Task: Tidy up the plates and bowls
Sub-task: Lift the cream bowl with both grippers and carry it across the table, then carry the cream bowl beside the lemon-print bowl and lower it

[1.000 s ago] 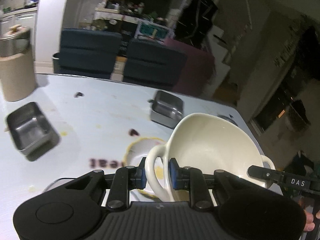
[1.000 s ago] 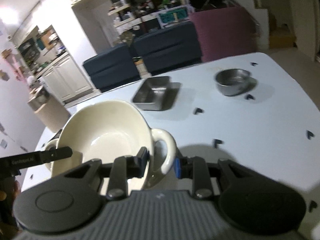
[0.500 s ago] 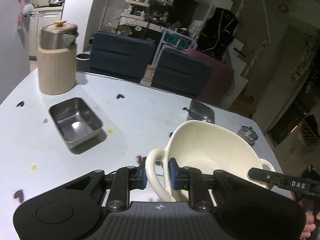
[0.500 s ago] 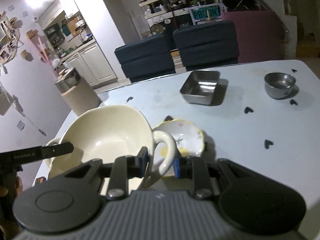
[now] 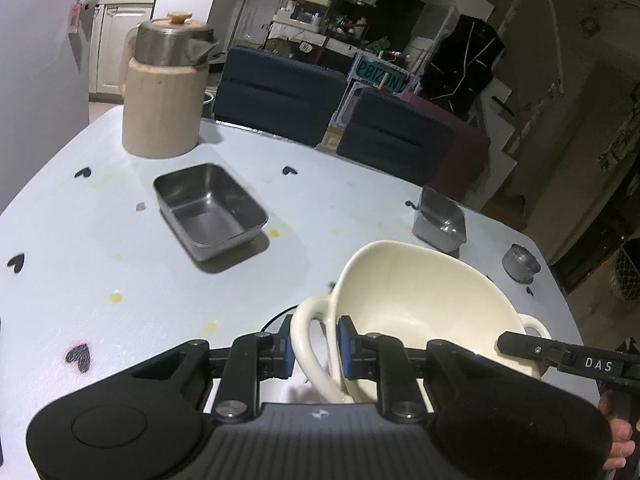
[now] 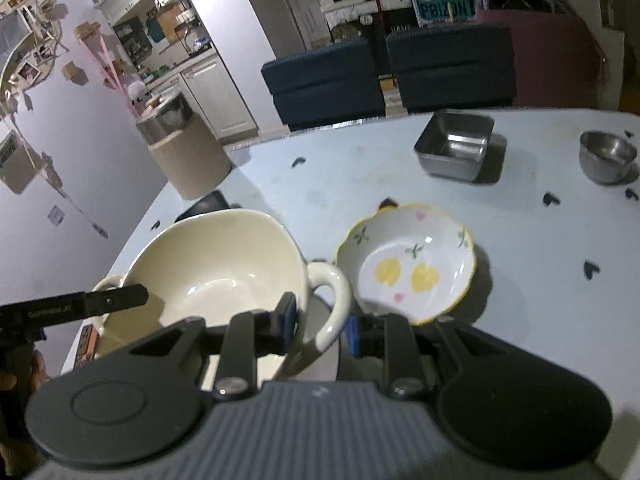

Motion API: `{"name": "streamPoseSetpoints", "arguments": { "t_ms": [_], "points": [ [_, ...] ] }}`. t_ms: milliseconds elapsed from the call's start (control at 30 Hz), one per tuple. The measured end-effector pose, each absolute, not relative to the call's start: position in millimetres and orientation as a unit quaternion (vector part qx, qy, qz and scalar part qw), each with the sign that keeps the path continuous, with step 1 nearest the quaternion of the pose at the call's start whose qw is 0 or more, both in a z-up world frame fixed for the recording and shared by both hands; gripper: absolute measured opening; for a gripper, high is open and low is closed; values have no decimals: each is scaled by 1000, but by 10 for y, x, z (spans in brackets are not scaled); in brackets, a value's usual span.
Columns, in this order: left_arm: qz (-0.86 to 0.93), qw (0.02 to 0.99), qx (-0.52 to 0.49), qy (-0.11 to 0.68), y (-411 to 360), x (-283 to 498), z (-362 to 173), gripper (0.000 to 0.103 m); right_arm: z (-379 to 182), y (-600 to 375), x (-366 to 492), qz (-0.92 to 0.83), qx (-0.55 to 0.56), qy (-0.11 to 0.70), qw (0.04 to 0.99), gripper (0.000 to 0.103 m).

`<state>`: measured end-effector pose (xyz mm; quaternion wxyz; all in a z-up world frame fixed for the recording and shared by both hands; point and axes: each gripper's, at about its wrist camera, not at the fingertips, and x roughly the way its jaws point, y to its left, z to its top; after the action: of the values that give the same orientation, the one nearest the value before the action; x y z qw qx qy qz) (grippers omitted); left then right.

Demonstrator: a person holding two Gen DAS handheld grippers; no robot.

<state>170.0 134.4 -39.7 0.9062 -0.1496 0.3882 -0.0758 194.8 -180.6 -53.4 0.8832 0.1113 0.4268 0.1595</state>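
A large cream two-handled bowl hangs between both grippers above the table. My left gripper is shut on its left handle. My right gripper is shut on its right handle. A small white bowl with yellow hearts and a scalloped rim sits on the table just right of the cream bowl. It is hidden in the left wrist view.
A rectangular steel tray lies mid-table, a square steel tray and a small steel bowl farther right. A beige kettle stands at the far left corner. Blue chairs line the far edge.
Both grippers have carried the cream bowl to the left across the table. It now hangs left of the heart-patterned bowl, which it covered a second ago.
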Motion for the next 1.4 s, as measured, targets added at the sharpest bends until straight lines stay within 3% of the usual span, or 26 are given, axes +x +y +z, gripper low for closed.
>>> {"name": "streamPoseSetpoints", "arguments": {
  "t_ms": [733, 1400],
  "points": [
    [-81, 878, -178, 436, 1664, 1813, -996, 26, -882, -1305, 2063, 141, 60, 476, 866, 30],
    [-73, 868, -185, 455, 1616, 1952, -1231, 32, -962, -1163, 2109, 122, 20, 482, 868, 30]
  ]
}}
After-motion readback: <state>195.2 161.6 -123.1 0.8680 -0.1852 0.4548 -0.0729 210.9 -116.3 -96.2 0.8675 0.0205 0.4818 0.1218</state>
